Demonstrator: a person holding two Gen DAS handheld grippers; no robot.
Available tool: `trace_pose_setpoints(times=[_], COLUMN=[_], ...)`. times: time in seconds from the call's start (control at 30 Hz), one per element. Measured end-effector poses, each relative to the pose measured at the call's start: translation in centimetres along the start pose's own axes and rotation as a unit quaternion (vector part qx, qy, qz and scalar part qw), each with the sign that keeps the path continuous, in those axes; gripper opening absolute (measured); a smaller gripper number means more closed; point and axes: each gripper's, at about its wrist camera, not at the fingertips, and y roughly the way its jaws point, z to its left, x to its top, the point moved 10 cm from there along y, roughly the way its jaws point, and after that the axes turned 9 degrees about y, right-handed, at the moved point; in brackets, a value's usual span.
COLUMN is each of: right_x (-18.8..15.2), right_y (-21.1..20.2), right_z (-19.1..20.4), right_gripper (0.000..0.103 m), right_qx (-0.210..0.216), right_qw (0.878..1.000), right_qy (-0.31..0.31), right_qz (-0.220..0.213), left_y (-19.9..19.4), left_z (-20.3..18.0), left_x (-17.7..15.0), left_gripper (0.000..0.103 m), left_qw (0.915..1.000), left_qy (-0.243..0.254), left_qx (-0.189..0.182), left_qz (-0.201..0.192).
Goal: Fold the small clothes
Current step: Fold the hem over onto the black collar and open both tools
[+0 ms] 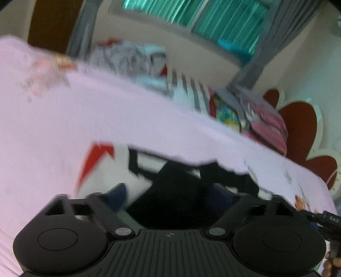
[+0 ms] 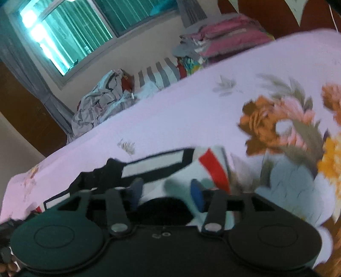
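From the left wrist camera, a bed spread with a pale pink sheet fills most of the blurred frame, beneath a window hung with green curtains and a grey drape in a cream-walled bedroom. A heap of crumpled clothes lies along the bed's far edge beside a grey-and-white striped cloth, with pink bedding stacked further right against a dark red, petal-shaped headboard. The left gripper stands with its blue-padded fingers spread wide over a small white, black and red garment lying on the sheet; the pads press nothing. From the right wrist camera, the same sheet shows a large orange and yellow flower print at right, with the window, the clothes heap and the pink bedding lining the far side. The right gripper hovers with its fingers partly apart over the garment, which lies flat on the sheet just ahead and beneath them, gripped by neither pad. No containers appear in either view.
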Motion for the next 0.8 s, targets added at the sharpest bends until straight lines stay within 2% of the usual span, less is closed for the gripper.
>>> trace_pose_setpoints(times=[0.1, 0.3, 0.33, 0.4, 0.47, 0.53, 0.57, 0.6, 0.67, 0.7, 0.77, 0.8], right_x=[0.6, -0.7, -0.9, -1.2, -1.3, -1.4, -1.5, -1.6, -1.8, -2.0, -2.2, -2.1], right_y=[-0.3, 2.0, 2.4, 2.9, 3.3, 3.7, 3.8, 4.0, 4.1, 4.2, 4.2, 4.1], right_z=[-0.1, 0.5, 0.6, 0.9, 1.3, 1.7, 1.8, 2.0, 2.4, 2.6, 2.8, 2.8], right_gripper=[0.057, 0.060, 0.060, 0.060, 0.059, 0.051, 0.045, 0.043, 0.038, 0.028, 0.010, 0.007], right_qx=[0.006, -0.004, -0.003, -0.002, -0.005, -0.006, -0.007, -0.008, -0.007, -0.008, -0.020, -0.013], right_qw=[1.000, 0.996, 0.996, 0.995, 0.993, 0.990, 0.989, 0.987, 0.985, 0.983, 0.979, 0.979], right_qy=[-0.020, -0.081, -0.087, -0.098, -0.117, -0.134, -0.144, -0.152, -0.169, -0.179, -0.201, -0.197], right_qz=[-0.009, 0.024, 0.029, 0.033, 0.034, 0.036, 0.037, 0.040, 0.042, 0.044, 0.039, 0.039], left_y=[-0.2, 2.1, 2.5, 3.1, 3.5, 3.7, 3.6, 3.7, 3.6, 3.5, 3.3, 3.1], left_z=[0.0, -0.3, -0.5, -0.6, -0.8, -1.0, -1.0, -1.1, -1.2, -1.3, -1.3, -1.1], left_x=[0.5, -0.6, -0.9, -1.3, -1.4, -1.4, -1.4, -1.4, -1.5, -1.5, -1.3, -1.0], left_gripper=[0.088, 0.088, 0.086, 0.071, 0.062, 0.054, 0.046, 0.030, 0.014, 0.007, 0.006, 0.005], left_qw=[0.9997, 0.9970, 0.9965, 0.9955, 0.9937, 0.9919, 0.9914, 0.9909, 0.9901, 0.9892, 0.9890, 0.9905], left_qy=[0.018, 0.068, 0.074, 0.083, 0.101, 0.116, 0.120, 0.123, 0.127, 0.135, 0.139, 0.131], left_qx=[-0.015, -0.012, -0.008, -0.004, 0.001, 0.006, 0.007, 0.006, 0.006, 0.010, 0.010, 0.008], left_qz=[0.002, 0.035, 0.039, 0.046, 0.049, 0.053, 0.053, 0.055, 0.058, 0.056, 0.049, 0.041])
